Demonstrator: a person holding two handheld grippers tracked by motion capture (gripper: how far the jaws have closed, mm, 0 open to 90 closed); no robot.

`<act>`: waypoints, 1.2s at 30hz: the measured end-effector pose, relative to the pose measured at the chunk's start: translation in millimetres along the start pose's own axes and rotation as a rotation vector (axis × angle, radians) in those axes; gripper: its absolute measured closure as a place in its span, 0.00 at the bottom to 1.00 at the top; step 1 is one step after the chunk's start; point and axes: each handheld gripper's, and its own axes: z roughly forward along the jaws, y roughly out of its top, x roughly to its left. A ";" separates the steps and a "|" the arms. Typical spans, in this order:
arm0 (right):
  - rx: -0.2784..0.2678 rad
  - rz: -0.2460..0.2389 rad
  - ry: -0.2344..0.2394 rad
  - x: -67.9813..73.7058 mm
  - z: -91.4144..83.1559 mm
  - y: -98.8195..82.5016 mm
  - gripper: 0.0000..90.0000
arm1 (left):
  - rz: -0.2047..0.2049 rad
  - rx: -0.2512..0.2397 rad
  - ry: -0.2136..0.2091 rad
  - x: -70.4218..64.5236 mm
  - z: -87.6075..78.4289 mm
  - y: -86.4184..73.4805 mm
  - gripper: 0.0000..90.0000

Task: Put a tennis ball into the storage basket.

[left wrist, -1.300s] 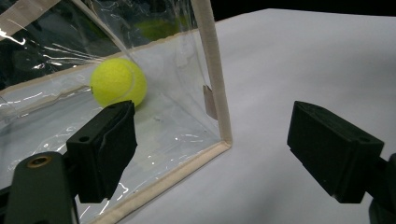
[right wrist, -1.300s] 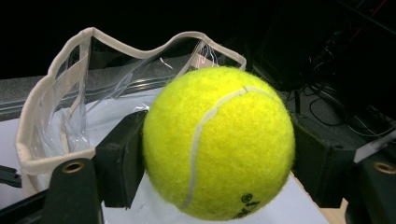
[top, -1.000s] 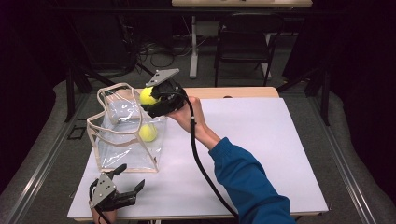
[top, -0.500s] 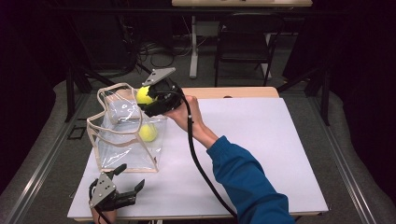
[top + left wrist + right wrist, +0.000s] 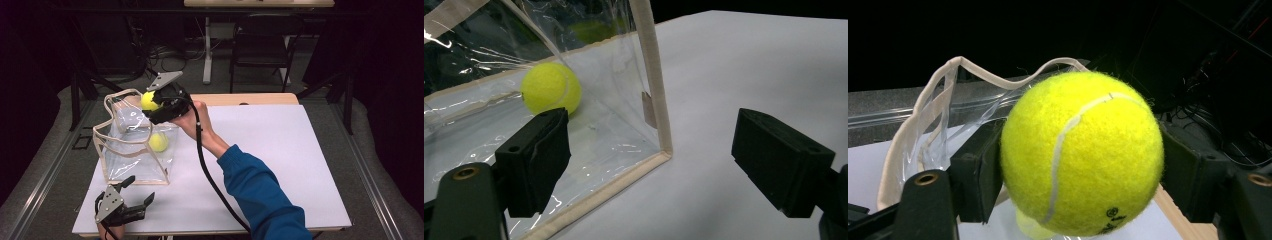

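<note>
The high view looks down from above; both close gripper views share its clear bag [image 5: 132, 150].

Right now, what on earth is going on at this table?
A person is packing tennis balls into a clear bag with two hand-held grippers. The right gripper is clamped on a tennis ball and holds it above the bag's open top. A second ball already lies inside the bag. The left gripper rests near the table's front edge beside the bag's corner, jaws open, holding nothing.
</note>
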 end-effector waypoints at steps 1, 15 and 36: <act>-0.004 -0.003 0.000 0.6 0.6 0.7 0.29 | -0.001 0.001 -0.002 0.0 0.0 0.0 0.18; -0.030 -0.017 0.010 8.3 5.1 10.1 0.29 | -0.004 -0.001 -0.001 0.0 0.4 -0.2 0.18; -0.037 -0.042 0.035 19.9 17.4 12.6 0.29 | -0.003 -0.001 -0.003 0.2 0.0 -0.1 0.18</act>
